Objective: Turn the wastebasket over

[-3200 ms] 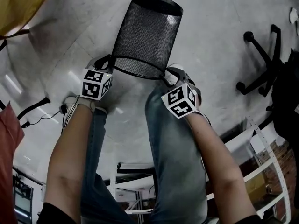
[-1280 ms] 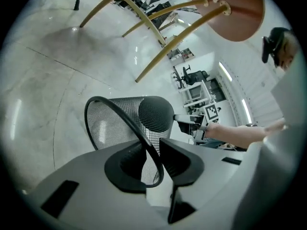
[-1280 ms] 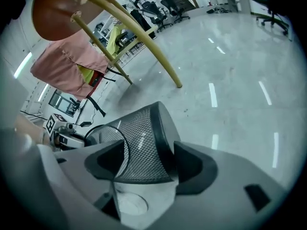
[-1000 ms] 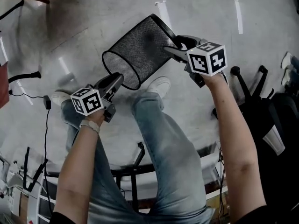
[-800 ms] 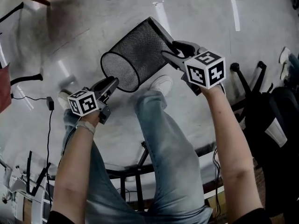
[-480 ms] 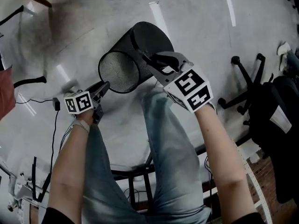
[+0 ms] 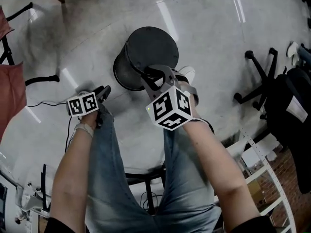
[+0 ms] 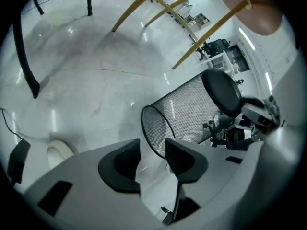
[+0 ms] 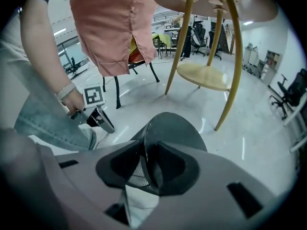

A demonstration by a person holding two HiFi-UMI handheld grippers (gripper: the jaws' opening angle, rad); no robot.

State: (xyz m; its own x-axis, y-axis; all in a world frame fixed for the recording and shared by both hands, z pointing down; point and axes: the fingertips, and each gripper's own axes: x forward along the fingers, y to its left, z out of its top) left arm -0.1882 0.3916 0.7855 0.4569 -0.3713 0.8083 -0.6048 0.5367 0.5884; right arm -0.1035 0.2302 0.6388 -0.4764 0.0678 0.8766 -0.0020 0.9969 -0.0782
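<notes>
The black mesh wastebasket [image 7: 151,45] hangs nearly upside down, solid base up and open rim [image 8: 152,133] low near the floor. My right gripper [image 7: 148,76] pinches the mesh wall just under the base edge. In the right gripper view the wastebasket [image 9: 175,131] runs between that gripper's [image 9: 146,164] closing jaws, whose pads press on it. My left gripper [image 7: 106,89] is off to the left, apart from the basket. The left gripper [image 8: 152,150] has nothing between its jaws, which are open and closing slightly.
An office chair base [image 7: 262,76] stands at the right. A yellow table on wooden legs [image 9: 204,75] and a pink cloth [image 9: 112,28] are beyond the basket. A cable [image 7: 43,103] trails on the floor at left; the person's white shoe [image 7: 187,74] is beside the basket.
The basket has swung from lying on its side to base-up, carried by the right gripper toward the person. The left gripper came off the open rim and drew back to the left.
</notes>
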